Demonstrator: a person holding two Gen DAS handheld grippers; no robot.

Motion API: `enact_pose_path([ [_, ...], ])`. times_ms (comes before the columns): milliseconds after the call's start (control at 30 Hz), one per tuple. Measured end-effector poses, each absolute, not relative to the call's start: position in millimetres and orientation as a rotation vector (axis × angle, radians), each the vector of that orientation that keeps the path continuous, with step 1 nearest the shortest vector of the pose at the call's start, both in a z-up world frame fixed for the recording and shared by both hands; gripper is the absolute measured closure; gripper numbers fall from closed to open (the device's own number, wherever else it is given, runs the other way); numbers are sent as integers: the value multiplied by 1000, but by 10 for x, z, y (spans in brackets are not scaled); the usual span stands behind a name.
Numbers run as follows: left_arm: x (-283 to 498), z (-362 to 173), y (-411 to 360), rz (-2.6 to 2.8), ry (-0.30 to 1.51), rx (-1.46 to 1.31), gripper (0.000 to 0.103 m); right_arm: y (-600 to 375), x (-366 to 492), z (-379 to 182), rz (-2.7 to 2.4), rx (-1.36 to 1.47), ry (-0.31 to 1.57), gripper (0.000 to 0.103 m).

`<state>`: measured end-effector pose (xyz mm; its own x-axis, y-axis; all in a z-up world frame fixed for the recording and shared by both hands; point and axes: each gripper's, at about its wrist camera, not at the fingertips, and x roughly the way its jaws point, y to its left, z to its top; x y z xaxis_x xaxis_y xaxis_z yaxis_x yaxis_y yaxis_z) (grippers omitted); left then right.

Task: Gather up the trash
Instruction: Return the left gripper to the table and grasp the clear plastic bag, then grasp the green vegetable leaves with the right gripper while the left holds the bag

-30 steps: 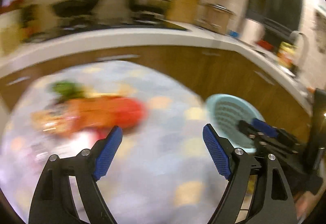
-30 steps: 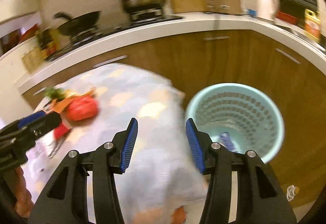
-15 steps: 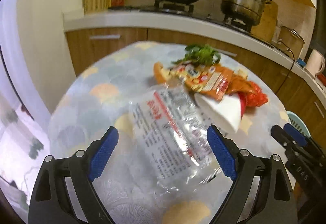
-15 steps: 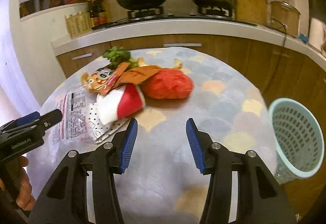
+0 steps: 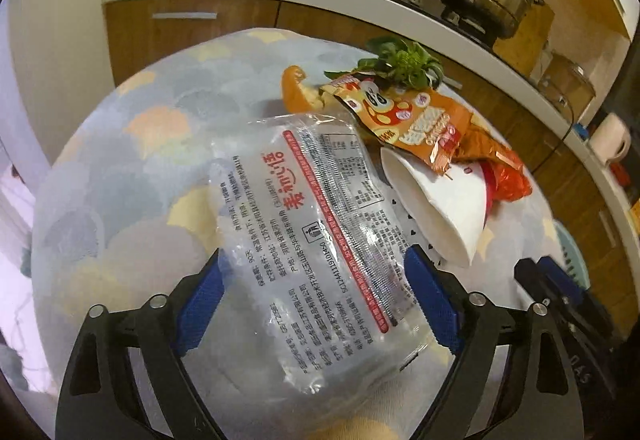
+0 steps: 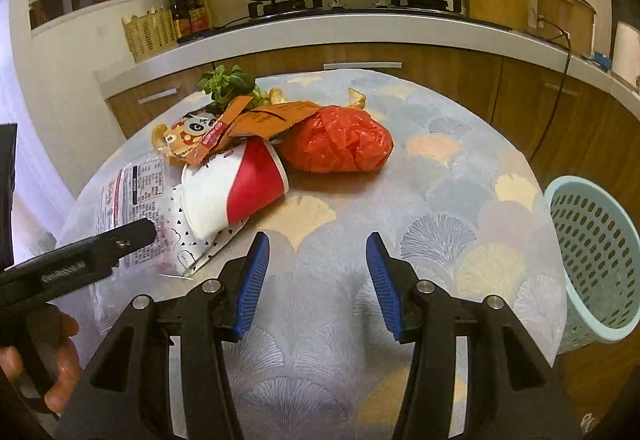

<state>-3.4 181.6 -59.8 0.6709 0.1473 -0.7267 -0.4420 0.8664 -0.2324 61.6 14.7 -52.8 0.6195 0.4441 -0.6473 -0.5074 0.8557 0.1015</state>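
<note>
A clear plastic food wrapper (image 5: 316, 224) with red print lies on the round table (image 5: 120, 168). My left gripper (image 5: 316, 300) is open, its blue pads either side of the wrapper's near end. Behind it lie a tipped red and white paper cup (image 5: 440, 204), an orange snack bag (image 5: 416, 116), a red plastic bag (image 6: 340, 146) and green leaves (image 5: 404, 60). My right gripper (image 6: 316, 280) is open and empty over bare tablecloth, short of the cup (image 6: 236, 192). The left gripper's finger (image 6: 80, 264) shows over the wrapper (image 6: 132, 188).
A pale blue mesh bin (image 6: 596, 260) stands on the floor right of the table. Wooden cabinets and a white counter (image 6: 360, 32) with a wok and steel pot run behind. A white wall is at the left.
Both grippers swung from the bin side to face the trash pile. The left gripper then came closer, so the clear wrapper now lies between its open pads.
</note>
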Motion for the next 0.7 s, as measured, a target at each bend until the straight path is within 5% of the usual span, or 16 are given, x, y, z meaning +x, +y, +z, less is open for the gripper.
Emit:
enact_pose_path([
  [133, -45, -579, 1726, 321, 763, -377, 65, 144, 619, -531, 549, -92, 723, 56],
  [233, -108, -523, 1675, 309, 743, -350, 75, 122, 624, -504, 555, -79, 722, 56],
  [700, -298, -61, 2093, 254, 541, -354, 80, 637, 814, 64, 673, -98, 666, 56],
])
